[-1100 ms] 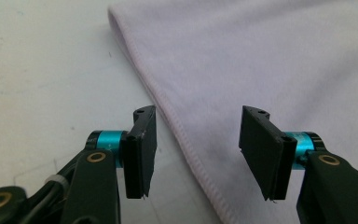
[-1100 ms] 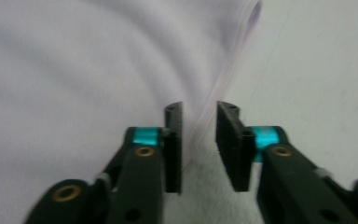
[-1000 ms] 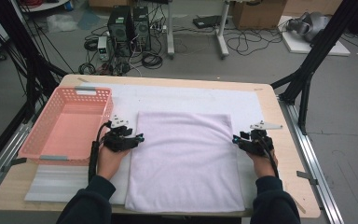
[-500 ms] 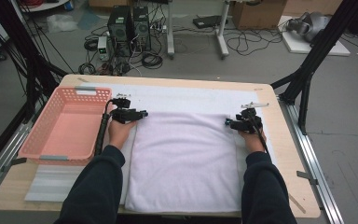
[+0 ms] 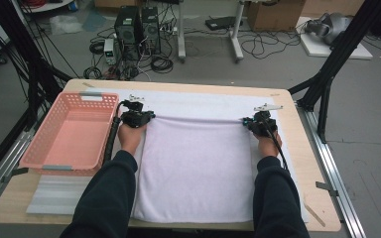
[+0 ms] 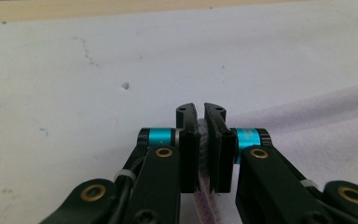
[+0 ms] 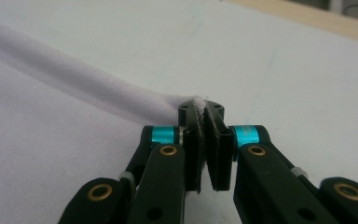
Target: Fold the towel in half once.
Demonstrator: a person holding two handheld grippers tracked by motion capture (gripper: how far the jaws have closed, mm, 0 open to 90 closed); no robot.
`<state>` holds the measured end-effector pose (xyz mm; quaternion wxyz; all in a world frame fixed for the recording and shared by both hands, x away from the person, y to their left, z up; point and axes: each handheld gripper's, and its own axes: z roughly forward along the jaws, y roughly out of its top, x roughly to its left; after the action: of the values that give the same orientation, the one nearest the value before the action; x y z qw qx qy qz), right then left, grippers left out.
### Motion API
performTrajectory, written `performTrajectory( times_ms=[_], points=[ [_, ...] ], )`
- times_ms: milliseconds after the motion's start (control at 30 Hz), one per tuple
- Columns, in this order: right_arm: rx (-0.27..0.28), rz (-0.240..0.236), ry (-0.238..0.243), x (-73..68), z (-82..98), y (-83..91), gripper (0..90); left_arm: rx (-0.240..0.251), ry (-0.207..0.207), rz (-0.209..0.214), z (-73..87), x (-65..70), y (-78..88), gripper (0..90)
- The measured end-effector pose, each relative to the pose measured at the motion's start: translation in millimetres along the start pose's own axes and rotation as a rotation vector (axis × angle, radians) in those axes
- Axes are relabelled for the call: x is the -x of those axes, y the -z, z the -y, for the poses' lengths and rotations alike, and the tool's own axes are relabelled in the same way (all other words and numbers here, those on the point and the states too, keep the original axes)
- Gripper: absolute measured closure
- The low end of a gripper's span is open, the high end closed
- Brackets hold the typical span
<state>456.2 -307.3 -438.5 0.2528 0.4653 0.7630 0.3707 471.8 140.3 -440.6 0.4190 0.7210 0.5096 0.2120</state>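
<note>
Nearest us, the towel (image 5: 198, 168) lies flat on the table (image 5: 297, 106), its near edge at our side. At its far corners our left gripper (image 6: 200, 140) and right gripper (image 7: 204, 140) have just closed, each pinching a corner, likely to fold the far edge toward us. Farther left sits the pink basket (image 5: 44, 158).

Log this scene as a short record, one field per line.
work: towel flat on white mat, gripped at both far corners
left gripper: shut on towel, jaws just closed
right gripper: shut on towel, jaws just closed
basket: pink, left of towel, nothing in it
table: wooden
</note>
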Motion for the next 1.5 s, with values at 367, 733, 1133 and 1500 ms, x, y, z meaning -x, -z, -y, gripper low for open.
performTrajectory(
  times_ms=[367, 733, 1133, 1500],
  points=[
    [0.046, 0.091, -0.082, 13.8, -1.1, 22.8, 57.0, -0.001, 0.045, -0.023, -3.8, -6.0, 15.7, 39.2],
    [0.092, -0.042, -0.092, 15.8, 20.3, 84.1, 45.9, 0.101, -0.029, 0.171, -2.7, 22.4, 54.1, 21.5],
    [0.151, -0.119, -0.069, -8.8, 53.0, 135.1, 21.1, 0.238, -0.104, 0.340, 15.3, 46.0, 95.4, 20.4],
    [0.147, -0.124, -0.017, -29.1, 66.4, 134.8, 17.7, 0.268, -0.110, 0.346, 48.6, 48.9, 107.3, 20.9]
  ],
)
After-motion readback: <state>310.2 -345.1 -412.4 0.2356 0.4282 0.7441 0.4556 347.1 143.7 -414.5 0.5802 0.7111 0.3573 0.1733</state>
